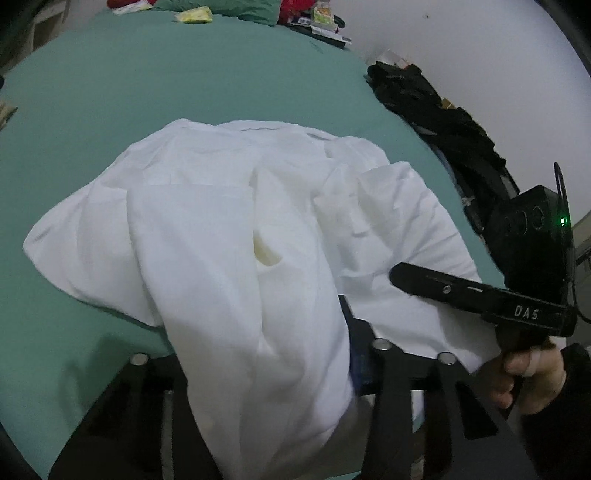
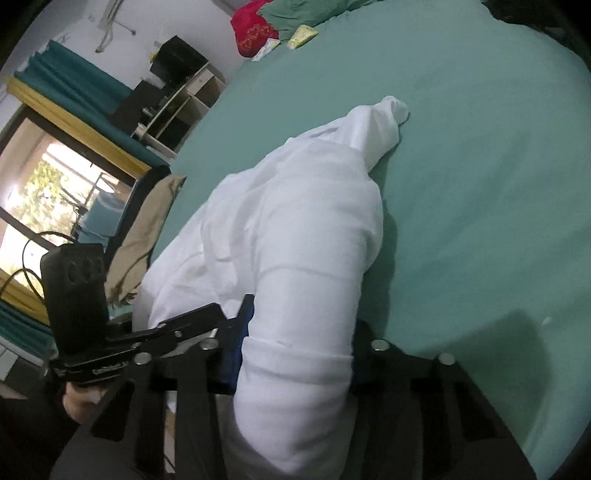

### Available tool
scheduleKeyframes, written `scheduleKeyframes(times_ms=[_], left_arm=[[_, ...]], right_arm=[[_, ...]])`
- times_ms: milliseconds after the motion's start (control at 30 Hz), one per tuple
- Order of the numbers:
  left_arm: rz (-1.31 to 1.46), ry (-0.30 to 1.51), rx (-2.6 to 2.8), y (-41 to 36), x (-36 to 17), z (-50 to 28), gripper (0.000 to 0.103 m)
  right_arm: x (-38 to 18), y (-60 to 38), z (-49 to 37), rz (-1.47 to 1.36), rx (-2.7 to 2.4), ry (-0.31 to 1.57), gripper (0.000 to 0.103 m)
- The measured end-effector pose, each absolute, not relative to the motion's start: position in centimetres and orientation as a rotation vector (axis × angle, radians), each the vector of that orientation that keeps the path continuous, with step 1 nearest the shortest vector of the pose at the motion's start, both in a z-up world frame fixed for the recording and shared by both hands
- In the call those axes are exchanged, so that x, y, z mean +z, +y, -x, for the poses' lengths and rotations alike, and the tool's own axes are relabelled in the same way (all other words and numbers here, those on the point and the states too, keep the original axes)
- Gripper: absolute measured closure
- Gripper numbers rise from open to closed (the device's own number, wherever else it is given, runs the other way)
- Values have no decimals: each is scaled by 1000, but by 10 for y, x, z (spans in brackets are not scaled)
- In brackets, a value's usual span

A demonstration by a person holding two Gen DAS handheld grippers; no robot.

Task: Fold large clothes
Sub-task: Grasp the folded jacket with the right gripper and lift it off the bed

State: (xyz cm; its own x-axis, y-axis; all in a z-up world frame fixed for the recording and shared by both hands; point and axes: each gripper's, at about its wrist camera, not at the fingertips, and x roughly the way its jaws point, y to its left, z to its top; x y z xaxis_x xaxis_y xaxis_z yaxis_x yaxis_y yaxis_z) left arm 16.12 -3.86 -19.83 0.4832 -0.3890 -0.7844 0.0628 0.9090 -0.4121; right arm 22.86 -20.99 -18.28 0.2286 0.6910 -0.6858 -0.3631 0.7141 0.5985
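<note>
A large white garment [image 1: 229,221] lies bunched on a green bed sheet [image 1: 147,92]. In the left wrist view my left gripper [image 1: 295,369] is shut on a thick fold of it; the cloth drapes over the fingers and hides them. The right gripper's body [image 1: 480,295] shows at the right, over the garment's edge. In the right wrist view my right gripper [image 2: 295,365] is shut on another bunched part of the white garment [image 2: 295,221], which covers the fingers. The left gripper's body [image 2: 110,339] shows at the lower left.
Black clothes [image 1: 436,110] lie along the bed's right edge by a white wall. Red and green items [image 2: 258,29] and small packets sit at the head of the bed. A beige cloth [image 2: 144,236], shelves [image 2: 177,107] and a window [image 2: 55,192] are on the left.
</note>
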Motion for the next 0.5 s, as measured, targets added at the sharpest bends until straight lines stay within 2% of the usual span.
scheduleKeyframes(times_ms=[100,200,500], left_arm=[[354,1018,-271,-46,-193,-158,71],[340,991,-261,-52,-182,-153,73],[329,912,-263,-36,-141,-135,74]], right_arm=[[-178,-208,-223,-331,740,1101,73],[-163,-204,-216,-308,743,1048,78],[-121,-193,-201,-314,763,924,81]])
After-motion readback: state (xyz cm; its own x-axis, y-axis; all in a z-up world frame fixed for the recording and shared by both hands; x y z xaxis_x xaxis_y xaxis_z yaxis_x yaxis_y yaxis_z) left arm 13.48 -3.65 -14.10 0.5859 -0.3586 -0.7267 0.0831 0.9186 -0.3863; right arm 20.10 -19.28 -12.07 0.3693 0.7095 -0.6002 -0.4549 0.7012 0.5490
